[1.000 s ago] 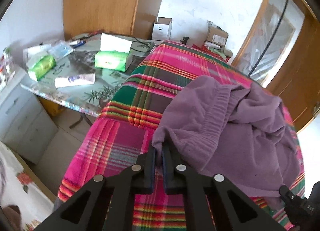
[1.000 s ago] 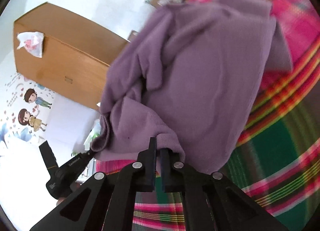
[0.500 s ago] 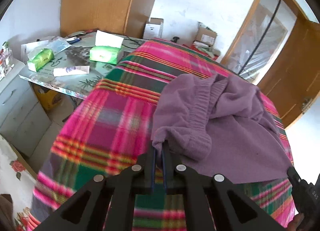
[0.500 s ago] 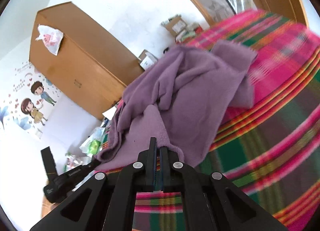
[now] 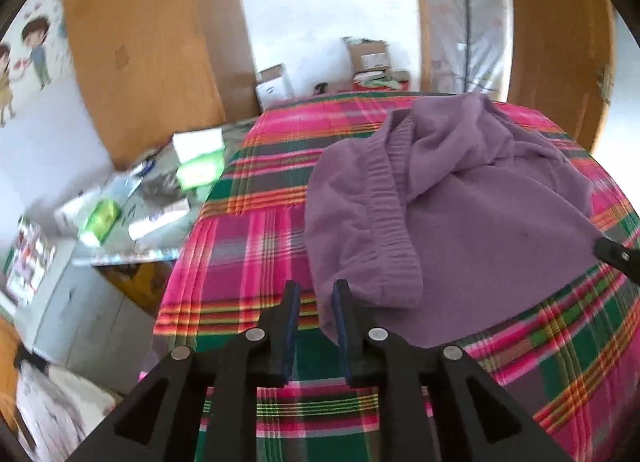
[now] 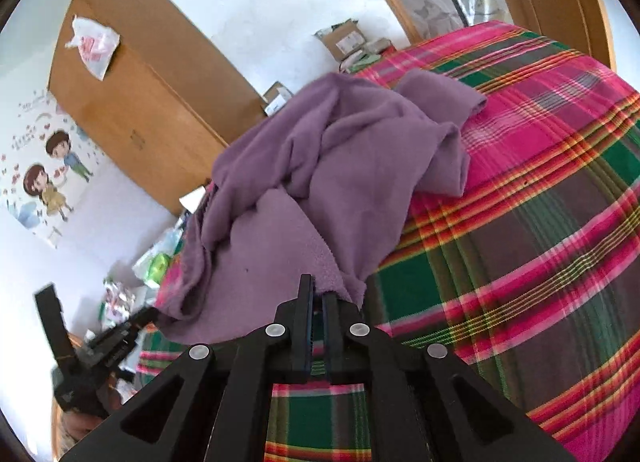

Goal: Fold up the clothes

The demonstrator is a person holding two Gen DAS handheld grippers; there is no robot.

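A purple fleece garment (image 5: 472,214) with a ribbed waistband lies rumpled on the pink and green plaid bedspread (image 5: 248,262). My left gripper (image 5: 316,286) is open at the garment's near left corner; the cloth lies against its right finger and only plaid shows in the gap. In the right wrist view the garment (image 6: 352,166) is bunched in folds, and my right gripper (image 6: 318,288) is shut on its near hem corner. The right gripper's tip (image 5: 616,258) shows at the cloth's right edge, and the left gripper (image 6: 100,346) at its left end.
A side table (image 5: 160,214) with green tissue packs and boxes stands left of the bed. A wooden wardrobe (image 5: 152,46) and cardboard boxes (image 5: 368,58) are beyond, with a wooden door frame (image 5: 560,42) at the right. A grey drawer unit (image 5: 80,302) sits below the table.
My left gripper has opened and let go of the garment's corner, which now lies on the bedspread. Both grippers came down toward the bed; the right one still holds the hem.
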